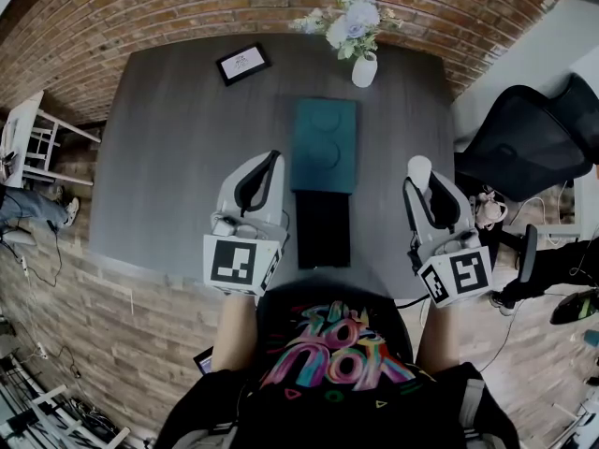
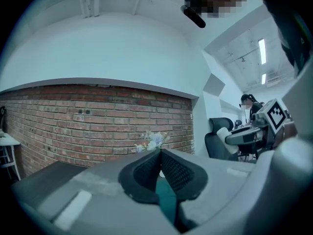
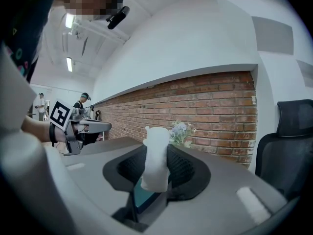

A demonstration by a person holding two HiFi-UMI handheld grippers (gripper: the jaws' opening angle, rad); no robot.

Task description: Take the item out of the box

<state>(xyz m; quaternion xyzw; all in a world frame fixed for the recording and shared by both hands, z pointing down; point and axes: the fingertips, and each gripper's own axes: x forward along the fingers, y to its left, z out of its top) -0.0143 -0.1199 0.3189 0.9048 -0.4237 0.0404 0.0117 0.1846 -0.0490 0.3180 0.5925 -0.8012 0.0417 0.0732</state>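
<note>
On the dark grey table (image 1: 168, 157) the box lies open: a teal part (image 1: 324, 145) with two round hollows, and a black part (image 1: 323, 229) right in front of it, nearer to me. My right gripper (image 1: 420, 178) is held to the right of the box, shut on a white, roll-shaped item (image 1: 419, 168). In the right gripper view the white item (image 3: 156, 155) stands upright between the jaws of the right gripper (image 3: 155, 166). My left gripper (image 1: 272, 159) is held left of the box. Its jaws meet at the tips with nothing between them (image 2: 160, 155).
A white vase with pale flowers (image 1: 363, 66) stands at the table's far edge, and a small framed card (image 1: 242, 63) lies at the far left. A black office chair (image 1: 529, 143) is to the right of the table. A brick wall runs behind.
</note>
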